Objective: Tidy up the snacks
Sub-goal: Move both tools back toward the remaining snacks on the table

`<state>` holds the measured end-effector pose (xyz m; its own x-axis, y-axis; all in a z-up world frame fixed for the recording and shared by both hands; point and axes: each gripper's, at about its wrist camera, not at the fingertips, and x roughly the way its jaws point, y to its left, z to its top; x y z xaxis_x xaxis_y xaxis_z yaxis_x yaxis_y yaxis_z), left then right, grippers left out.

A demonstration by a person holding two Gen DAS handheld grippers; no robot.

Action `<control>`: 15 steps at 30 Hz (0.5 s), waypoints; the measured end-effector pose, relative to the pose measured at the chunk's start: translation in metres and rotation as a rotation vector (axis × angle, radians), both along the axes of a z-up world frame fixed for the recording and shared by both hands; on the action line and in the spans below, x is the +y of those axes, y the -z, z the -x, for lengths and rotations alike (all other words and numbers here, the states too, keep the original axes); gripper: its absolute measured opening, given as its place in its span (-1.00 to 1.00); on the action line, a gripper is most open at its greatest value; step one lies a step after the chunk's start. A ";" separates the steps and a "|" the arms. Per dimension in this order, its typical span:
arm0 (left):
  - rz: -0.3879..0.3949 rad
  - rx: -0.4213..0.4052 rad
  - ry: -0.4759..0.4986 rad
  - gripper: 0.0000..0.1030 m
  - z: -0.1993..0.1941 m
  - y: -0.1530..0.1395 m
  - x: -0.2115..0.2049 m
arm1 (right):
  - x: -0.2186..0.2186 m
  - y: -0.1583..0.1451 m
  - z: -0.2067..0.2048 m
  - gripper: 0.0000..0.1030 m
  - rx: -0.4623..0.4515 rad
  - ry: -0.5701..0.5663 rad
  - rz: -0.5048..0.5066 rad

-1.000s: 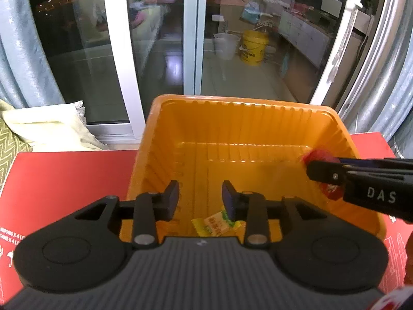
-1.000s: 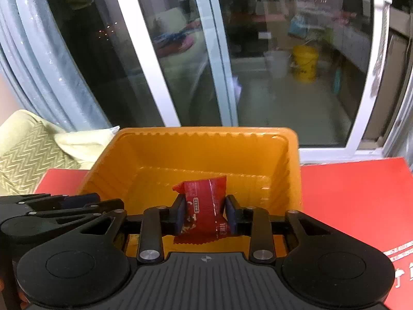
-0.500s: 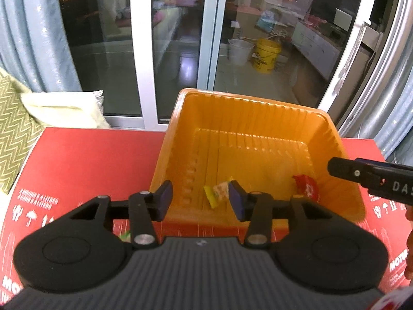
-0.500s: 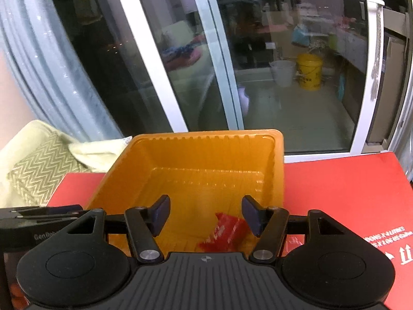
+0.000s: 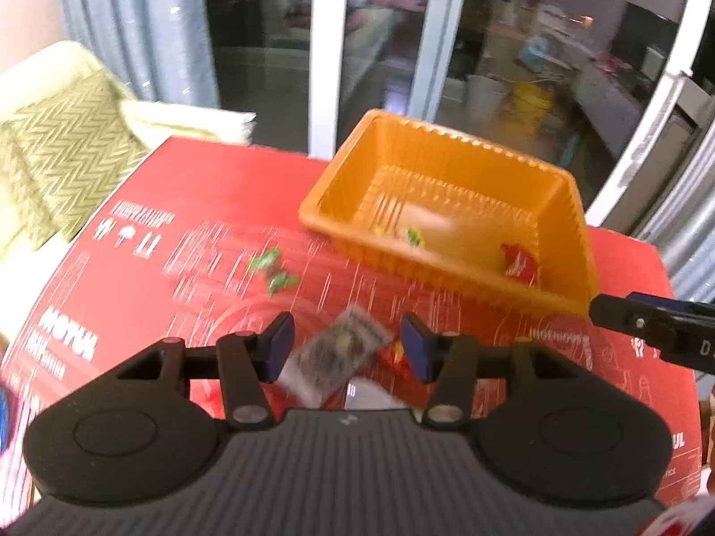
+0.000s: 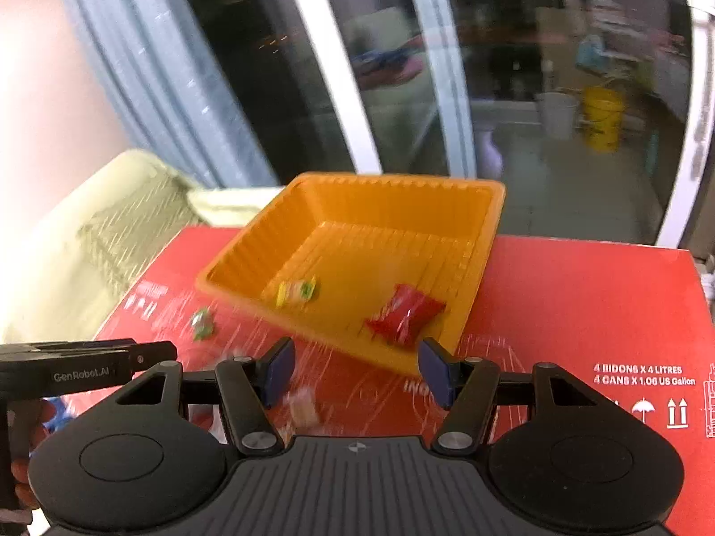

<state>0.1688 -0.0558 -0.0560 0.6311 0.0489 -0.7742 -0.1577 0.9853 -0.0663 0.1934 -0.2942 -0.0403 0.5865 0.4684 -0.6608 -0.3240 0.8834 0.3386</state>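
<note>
- Left gripper (image 5: 346,346) – jaws have just been opening, nothing pinched – hangs above a grey packet (image 5: 335,359) and a small red wrapper (image 5: 395,355), likely the next picks.
- Right gripper (image 6: 355,370) is parted and empty.
- Two green candies (image 5: 272,270) lie loose on the red carton (image 5: 187,187).
- Beyond, the orange tray (image 6: 384,192) holds the red snack (image 6: 404,317) and yellow candy (image 6: 295,290) – already sorted.

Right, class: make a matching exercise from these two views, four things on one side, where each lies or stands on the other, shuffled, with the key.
Things
1. red packet
2. green candies
3. orange basket
4. grey packet

Places
A. on the red box, left of the basket
B. inside the basket
C. on the red box, by the window
D. between the left gripper's open fingers, lying on the box

Pairs: 1-B, 2-A, 3-C, 4-D
</note>
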 end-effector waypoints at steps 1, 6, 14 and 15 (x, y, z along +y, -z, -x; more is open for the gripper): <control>0.000 0.007 -0.017 -0.04 0.007 0.001 -0.002 | -0.002 0.002 0.004 0.19 0.002 -0.018 0.002; -0.009 0.040 -0.081 -0.04 0.040 0.011 -0.014 | -0.008 0.011 0.022 0.19 0.012 -0.108 0.015; -0.011 0.108 -0.156 -0.04 0.074 0.035 -0.029 | -0.008 0.029 0.042 0.19 0.040 -0.225 0.048; -0.009 0.112 -0.162 -0.03 0.077 0.037 -0.030 | -0.007 0.031 0.044 0.19 0.043 -0.239 0.053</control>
<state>0.0922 -0.0856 -0.0932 0.5244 0.1506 -0.8381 -0.3205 0.9468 -0.0304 0.1490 -0.3012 -0.0713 0.4339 0.5542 -0.7103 -0.5117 0.8005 0.3120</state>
